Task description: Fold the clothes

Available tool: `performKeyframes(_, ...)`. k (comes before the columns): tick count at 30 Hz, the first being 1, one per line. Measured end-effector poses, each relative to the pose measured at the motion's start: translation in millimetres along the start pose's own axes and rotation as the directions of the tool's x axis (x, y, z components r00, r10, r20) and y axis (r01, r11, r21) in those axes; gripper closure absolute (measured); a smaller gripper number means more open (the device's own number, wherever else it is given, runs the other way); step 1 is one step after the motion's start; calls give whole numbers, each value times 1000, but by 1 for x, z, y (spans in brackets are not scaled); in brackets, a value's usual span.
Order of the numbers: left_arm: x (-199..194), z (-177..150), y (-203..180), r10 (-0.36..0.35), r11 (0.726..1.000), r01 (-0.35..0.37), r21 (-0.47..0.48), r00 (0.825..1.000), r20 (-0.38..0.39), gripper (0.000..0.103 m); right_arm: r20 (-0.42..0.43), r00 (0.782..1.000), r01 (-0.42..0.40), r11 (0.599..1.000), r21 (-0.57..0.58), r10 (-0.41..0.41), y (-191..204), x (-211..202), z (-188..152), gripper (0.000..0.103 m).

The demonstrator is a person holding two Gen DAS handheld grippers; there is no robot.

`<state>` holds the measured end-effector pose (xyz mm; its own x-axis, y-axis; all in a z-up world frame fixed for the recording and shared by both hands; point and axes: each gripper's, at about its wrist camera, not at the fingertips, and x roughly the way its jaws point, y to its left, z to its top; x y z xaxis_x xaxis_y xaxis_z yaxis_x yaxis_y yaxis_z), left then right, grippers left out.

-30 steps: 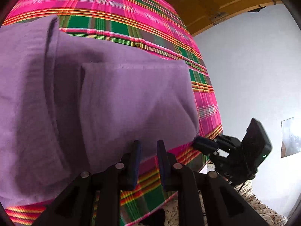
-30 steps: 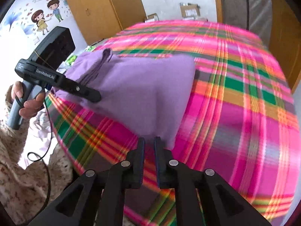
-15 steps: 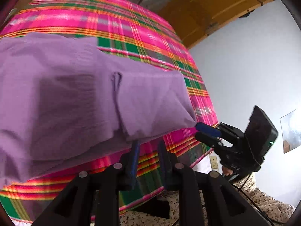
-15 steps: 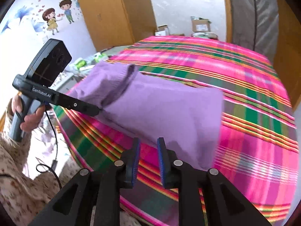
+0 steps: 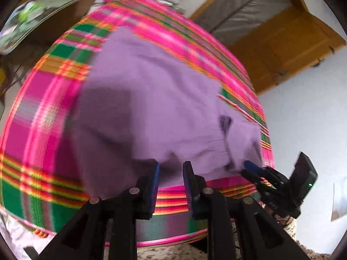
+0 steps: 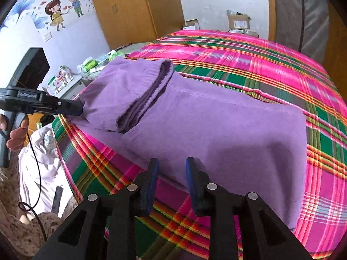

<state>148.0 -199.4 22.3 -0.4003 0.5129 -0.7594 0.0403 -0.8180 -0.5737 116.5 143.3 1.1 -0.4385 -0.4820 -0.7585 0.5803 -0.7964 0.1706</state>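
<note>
Plaid bed (image 6: 271,60), purple garment (image 6: 216,125) lying crosswise.
Your right gripper (image 6: 171,173), jaws just parting, empty, overhangs its near hem; your left gripper (image 5: 170,173) likewise.

A home bedroom, by the look of it: bed under a pink-and-green plaid cover (image 6: 249,60), wooden wardrobe (image 6: 130,10), cartoon wall sticker of 2 children (image 6: 65,6), cluttered side table (image 6: 71,80), cardboard boxes (image 6: 238,21) by the far wall.

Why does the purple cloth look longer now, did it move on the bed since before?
Yes. The purple cloth now stretches across the plaid bedspread toward its right side. The right gripper has just been opening its jaws, with nothing between them.
</note>
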Motion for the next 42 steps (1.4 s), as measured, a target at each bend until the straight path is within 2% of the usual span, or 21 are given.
performKeyframes(3,1,-3,22,-18,998,18,-54,1000,7,81,17,1000,-13,1000,-9,13,9,-1,9,75)
performKeyframes(6,-5,-10,40,-82,992,83,-90,997,13,82,37,999,-37,999,-12,38,19,0,19,75)
performKeyframes(9,-7,-13,48,-102,988,105,-113,994,30,83,49,994,-98,995,9,97,27,8,30,75)
performKeyframes(12,-13,-20,51,-83,991,88,-104,995,53,83,50,990,-134,990,36,132,32,18,40,73)
performKeyframes(16,-16,-24,54,-31,993,38,-109,997,67,82,-1,983,-184,980,73,185,38,37,49,62)
performKeyframes(21,-23,-24,60,-43,989,56,-136,994,101,78,-49,975,-209,972,107,215,39,58,49,62)
performKeyframes(25,-26,-20,68,-10,986,32,-165,991,131,67,-31,971,-228,961,156,236,35,61,49,59)
performKeyframes(27,-25,-16,73,4,981,23,-191,990,140,66,-27,967,-244,953,180,253,33,62,49,60)
performKeyframes(32,-16,-12,73,-42,981,62,-183,993,113,66,-21,959,-271,933,237,284,28,64,50,63)
performKeyframes(33,-16,-12,73,-44,982,64,-177,993,114,67,-20,961,-265,936,230,277,30,64,50,69)
performKeyframes(34,-17,-11,72,-47,983,66,-172,992,114,75,-20,961,-265,939,219,275,32,63,50,76)
performKeyframes(35,-17,-10,72,-50,984,69,-167,992,114,84,-20,961,-265,942,206,274,34,63,50,79)
performKeyframes(36,-18,-10,72,-52,984,71,-163,992,118,85,-12,959,-275,941,197,283,36,61,51,82)
performKeyframes(41,-39,-10,84,-32,983,69,-169,977,213,101,28,943,-329,921,209,330,42,52,53,85)
performKeyframes(42,-41,-11,87,-22,983,62,-175,975,221,101,35,941,-336,917,217,337,41,51,53,85)
